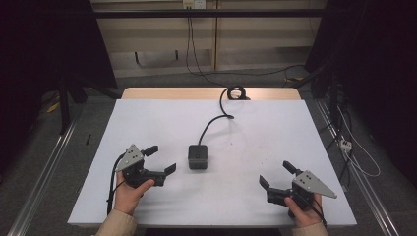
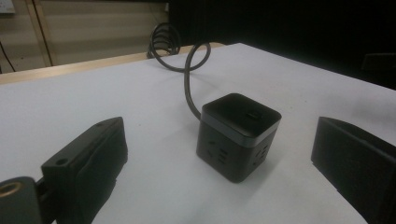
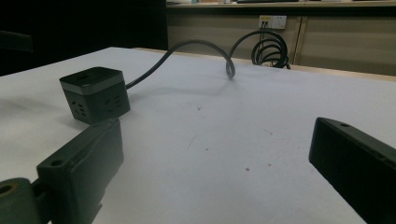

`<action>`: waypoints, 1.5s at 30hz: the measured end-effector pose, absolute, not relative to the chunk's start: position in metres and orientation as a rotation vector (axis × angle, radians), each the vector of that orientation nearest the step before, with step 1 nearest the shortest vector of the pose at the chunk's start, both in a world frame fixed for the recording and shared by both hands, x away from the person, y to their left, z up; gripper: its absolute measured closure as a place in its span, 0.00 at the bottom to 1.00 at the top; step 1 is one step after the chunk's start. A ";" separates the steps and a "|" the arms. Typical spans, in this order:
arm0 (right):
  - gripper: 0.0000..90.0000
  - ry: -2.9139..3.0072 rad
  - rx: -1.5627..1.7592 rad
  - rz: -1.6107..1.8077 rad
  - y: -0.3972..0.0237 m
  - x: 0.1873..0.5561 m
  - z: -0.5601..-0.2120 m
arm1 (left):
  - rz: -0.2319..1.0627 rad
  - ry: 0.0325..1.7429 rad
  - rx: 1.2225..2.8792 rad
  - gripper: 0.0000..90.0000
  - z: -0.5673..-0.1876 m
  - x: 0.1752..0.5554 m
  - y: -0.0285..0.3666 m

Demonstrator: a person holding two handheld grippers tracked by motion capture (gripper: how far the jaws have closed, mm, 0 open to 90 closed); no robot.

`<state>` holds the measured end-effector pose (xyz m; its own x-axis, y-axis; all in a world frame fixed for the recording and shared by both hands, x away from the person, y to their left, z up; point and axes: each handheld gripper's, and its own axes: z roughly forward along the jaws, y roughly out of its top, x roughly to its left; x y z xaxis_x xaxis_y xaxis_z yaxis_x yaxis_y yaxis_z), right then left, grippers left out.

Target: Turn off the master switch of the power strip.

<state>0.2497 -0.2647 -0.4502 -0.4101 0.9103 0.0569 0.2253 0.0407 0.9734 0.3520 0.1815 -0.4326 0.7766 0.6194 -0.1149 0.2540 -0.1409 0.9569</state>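
A black cube-shaped power socket (image 1: 197, 156) sits near the middle of the white table top (image 1: 147, 118). Its black cable (image 1: 212, 124) curls back to a coil (image 1: 236, 92) at the far edge. My left gripper (image 1: 162, 159) rests at the left, open, its jaws pointing at the cube, a short way off. In the left gripper view the cube (image 2: 238, 135) stands between and beyond the wide jaws. My right gripper (image 1: 277, 174) rests at the front right, open and holding nothing. In the right gripper view the cube (image 3: 95, 94) lies far left.
The wooden table edge (image 1: 172, 93) shows beyond the white top. Grey floor, metal rails and loose cables (image 1: 354, 147) surround the table. A wall socket (image 3: 272, 21) sits on the back wall.
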 end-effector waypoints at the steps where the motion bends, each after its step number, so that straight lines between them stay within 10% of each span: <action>1: 0.03 1.699 1.155 1.408 -0.265 0.250 -0.450 | 0.364 0.689 1.724 0.04 -0.433 0.352 0.181; 45: 0.03 1.710 1.143 1.417 -0.264 0.249 -0.450 | 0.358 0.642 1.742 0.09 -0.429 0.370 0.153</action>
<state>0.2492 -0.2638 -0.4496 -0.4227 0.9045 0.0565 0.2235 0.0437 0.9737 0.3704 0.1531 -0.4292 0.8015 0.5908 -0.0930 0.2313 -0.1629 0.9591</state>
